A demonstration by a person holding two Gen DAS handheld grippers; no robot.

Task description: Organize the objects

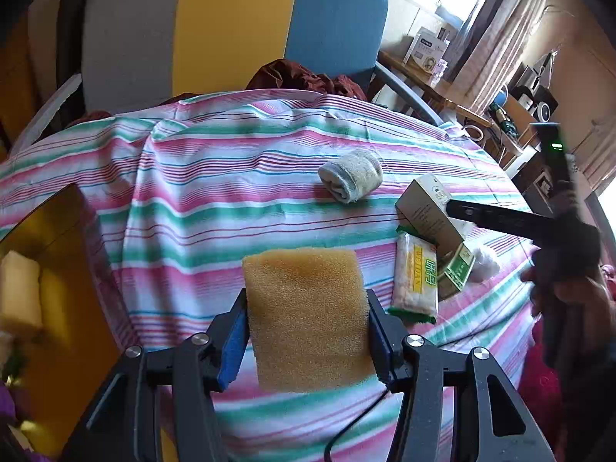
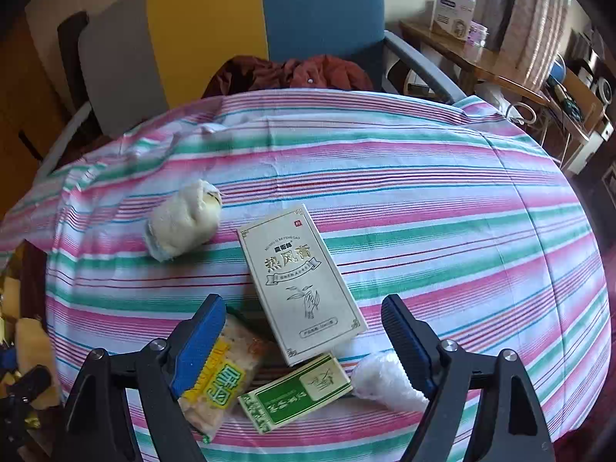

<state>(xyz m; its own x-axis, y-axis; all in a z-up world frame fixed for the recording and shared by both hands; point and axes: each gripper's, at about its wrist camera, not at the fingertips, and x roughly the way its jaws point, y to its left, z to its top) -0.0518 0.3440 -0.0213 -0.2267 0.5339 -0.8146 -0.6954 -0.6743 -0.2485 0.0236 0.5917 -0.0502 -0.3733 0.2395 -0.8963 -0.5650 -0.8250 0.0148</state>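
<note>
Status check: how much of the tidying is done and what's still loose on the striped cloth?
Done: nothing looks sorted yet. In hand: the left gripper is shut on the yellow sponge; the right gripper hangs open over the cluster. Left: the rolled sock, beige box, green box, yellow snack packet and white wad lie loose on the striped cloth.

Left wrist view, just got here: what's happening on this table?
The left tongs are shut on a yellow sponge, held above the striped tablecloth. The right tongs are open over a cream box, a green box and a snack packet. A rolled sock lies apart.
</note>
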